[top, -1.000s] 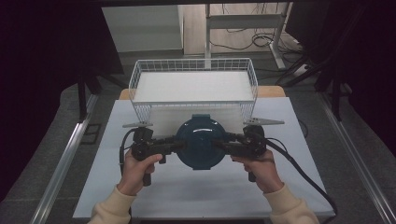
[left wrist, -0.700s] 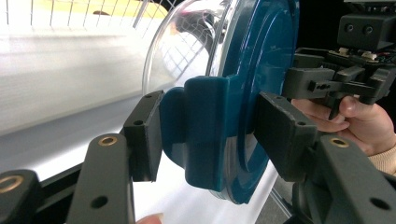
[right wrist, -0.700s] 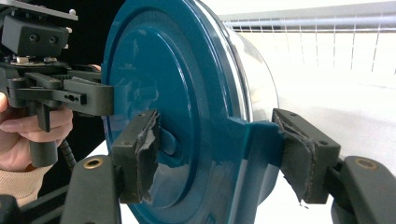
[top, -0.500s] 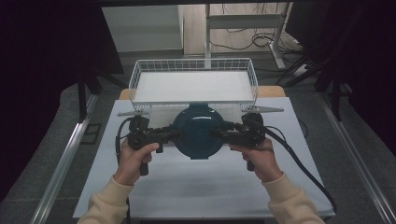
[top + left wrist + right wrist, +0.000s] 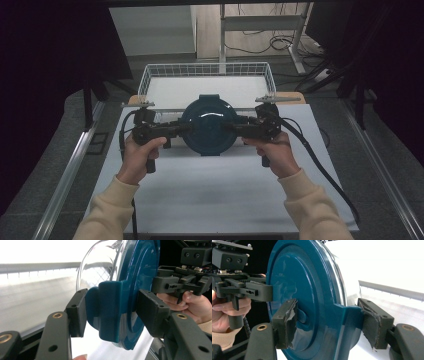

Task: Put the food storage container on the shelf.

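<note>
A round glass container with a dark teal lid (image 5: 207, 125) hangs above the white table between both grippers, just in front of the wire basket (image 5: 145, 75). My left gripper (image 5: 182, 127) grips its left side. In the left gripper view that gripper (image 5: 113, 312) is shut on a teal lid clip, with the clear bowl (image 5: 100, 267) to the left of the lid (image 5: 140, 277). My right gripper (image 5: 231, 127) holds the opposite side. In the right gripper view its jaws (image 5: 330, 325) clamp the other clip on the lid (image 5: 297, 282), and the left gripper (image 5: 249, 290) shows beyond.
The white wire basket with a pale floor stands at the table's far edge. White table surface (image 5: 215, 190) stretches toward the person. Black cables (image 5: 320, 165) trail from both grippers. Metal rails (image 5: 65, 175) run along each side of the table.
Both hands have lifted the container together and carried it away from the person, toward the basket. The grips look unchanged.
</note>
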`<state>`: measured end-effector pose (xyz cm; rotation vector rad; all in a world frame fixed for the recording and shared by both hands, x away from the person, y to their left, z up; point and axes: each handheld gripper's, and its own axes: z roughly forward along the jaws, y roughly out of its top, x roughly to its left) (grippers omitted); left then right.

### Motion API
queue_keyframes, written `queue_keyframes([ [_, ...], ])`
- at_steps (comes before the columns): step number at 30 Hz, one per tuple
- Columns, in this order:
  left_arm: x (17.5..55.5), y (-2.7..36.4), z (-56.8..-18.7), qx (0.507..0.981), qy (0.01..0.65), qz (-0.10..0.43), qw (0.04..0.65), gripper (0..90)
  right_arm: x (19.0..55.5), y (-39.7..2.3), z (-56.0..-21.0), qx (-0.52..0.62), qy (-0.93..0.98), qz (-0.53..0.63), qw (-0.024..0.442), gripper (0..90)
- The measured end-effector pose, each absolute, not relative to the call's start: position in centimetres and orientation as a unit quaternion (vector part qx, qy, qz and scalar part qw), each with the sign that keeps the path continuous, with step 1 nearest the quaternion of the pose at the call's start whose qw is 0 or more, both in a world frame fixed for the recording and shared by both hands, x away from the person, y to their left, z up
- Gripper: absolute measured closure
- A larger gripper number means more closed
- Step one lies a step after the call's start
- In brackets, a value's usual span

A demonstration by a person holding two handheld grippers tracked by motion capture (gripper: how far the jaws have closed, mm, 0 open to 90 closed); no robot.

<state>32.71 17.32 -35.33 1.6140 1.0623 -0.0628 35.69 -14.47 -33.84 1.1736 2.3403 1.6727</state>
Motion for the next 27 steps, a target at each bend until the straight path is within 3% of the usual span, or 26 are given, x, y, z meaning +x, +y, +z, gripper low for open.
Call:
queue_keyframes([
  [27,40.1,18.8,-32.0,0.679,0.462,-0.034,0.569,43.6,43.4,-12.9,-29.9,0.377,0.759,0.530,0.016,34.3],
])
